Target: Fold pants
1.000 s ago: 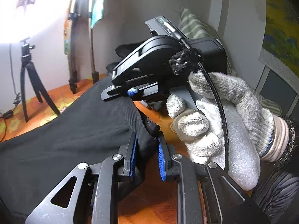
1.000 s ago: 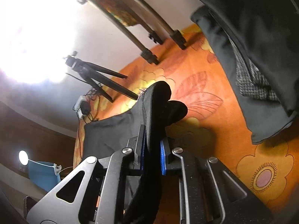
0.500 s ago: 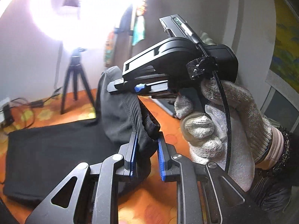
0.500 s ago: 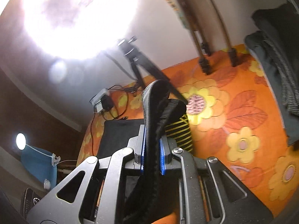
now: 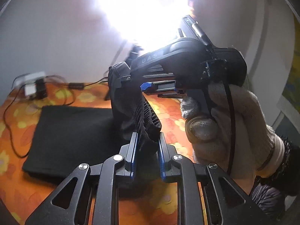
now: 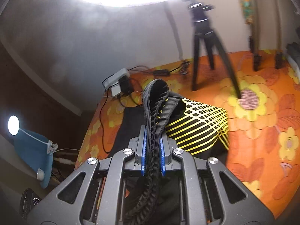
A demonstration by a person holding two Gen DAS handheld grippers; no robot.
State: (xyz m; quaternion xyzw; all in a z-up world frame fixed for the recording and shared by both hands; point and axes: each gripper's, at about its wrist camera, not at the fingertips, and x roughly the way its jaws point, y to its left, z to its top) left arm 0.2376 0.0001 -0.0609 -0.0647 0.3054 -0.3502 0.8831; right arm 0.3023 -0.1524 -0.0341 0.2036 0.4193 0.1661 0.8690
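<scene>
The left gripper [image 5: 147, 155] is clamped on the gathered elastic waistband of the black pants [image 5: 75, 135], lifted above the orange flowered cover [image 5: 187, 208]. The right gripper [image 6: 152, 154] pinches the same waistband further along, blue pads tight on the ribbed edge. The rest of the pants lies flat on the cover, far left. A yellow grid print [image 6: 198, 123] shows inside. Glare from the lamp [image 5: 148, 5] hides the wall. A gloved hand [image 5: 225, 131] holds the right gripper.
</scene>
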